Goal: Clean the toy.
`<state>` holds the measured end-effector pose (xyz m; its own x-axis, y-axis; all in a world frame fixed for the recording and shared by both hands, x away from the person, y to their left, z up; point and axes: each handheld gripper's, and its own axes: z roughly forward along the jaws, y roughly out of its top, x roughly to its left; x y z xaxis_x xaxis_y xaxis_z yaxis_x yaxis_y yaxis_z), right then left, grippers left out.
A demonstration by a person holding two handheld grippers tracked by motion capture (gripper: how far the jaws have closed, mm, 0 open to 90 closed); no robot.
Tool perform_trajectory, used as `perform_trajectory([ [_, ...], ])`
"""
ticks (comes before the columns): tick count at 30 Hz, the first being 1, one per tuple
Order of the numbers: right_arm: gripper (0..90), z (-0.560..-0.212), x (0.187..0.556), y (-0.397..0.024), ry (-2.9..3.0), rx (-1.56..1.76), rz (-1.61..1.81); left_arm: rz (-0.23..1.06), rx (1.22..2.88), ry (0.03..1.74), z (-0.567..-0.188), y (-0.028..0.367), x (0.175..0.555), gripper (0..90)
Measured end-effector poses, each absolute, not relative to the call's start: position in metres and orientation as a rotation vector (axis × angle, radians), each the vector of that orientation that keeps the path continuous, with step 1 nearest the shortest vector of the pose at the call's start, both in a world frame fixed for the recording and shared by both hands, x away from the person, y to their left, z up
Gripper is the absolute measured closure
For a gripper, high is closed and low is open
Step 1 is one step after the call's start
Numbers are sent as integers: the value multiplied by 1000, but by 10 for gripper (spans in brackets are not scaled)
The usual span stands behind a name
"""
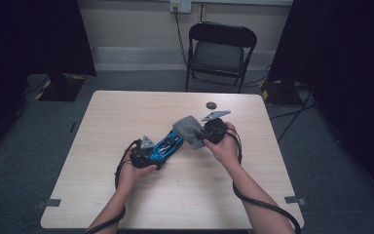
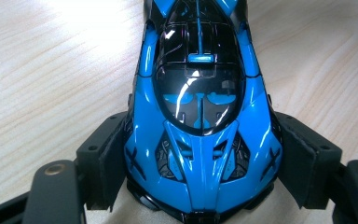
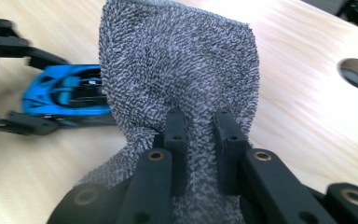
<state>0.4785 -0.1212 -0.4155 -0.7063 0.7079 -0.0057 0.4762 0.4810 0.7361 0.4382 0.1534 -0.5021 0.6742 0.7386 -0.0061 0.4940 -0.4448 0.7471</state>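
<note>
Car: a glossy blue and black toy car (image 1: 168, 145) just left of the table's middle, gripped at one end by the left gripper (image 1: 152, 150).
Long axis: runs from about 8 o'clock to 2 o'clock in the high view, its free end aimed at the cloth; which end is the nose I cannot tell for sure.
Left jaws: clamped on the car's flanks, pads pressed to both sides (image 2: 106, 158).
Cloth: a grey terry cloth (image 1: 190, 129) at the car's 2 o'clock end, touching or just over it.
Right jaws: the right gripper (image 3: 200, 135) is pinched tight on a fold of the cloth.
Step, judged: wiping the car.
Doing it well: hold the car steady and low, drag the cloth along the long axis rather than across.
Beyond: a dark round disc (image 1: 211, 105) at 12 o'clock on the table (image 1: 126, 204).
</note>
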Motion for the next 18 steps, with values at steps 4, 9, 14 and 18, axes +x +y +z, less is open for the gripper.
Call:
perform_trajectory([
  [4, 783, -416, 472, -111, 2450, 956, 1067, 416, 2134, 947, -502, 153, 438, 256],
  [9, 782, -420, 464, -95, 2493, 898, 1067, 416, 2134, 947, -502, 153, 438, 256],
  [14, 782, -426, 455, -78, 2541, 837, 1071, 417, 2135, 946, -502, 153, 438, 256],
  [18, 782, -433, 450, -63, 2578, 783, 1031, 417, 2135, 946, -502, 153, 438, 256],
])
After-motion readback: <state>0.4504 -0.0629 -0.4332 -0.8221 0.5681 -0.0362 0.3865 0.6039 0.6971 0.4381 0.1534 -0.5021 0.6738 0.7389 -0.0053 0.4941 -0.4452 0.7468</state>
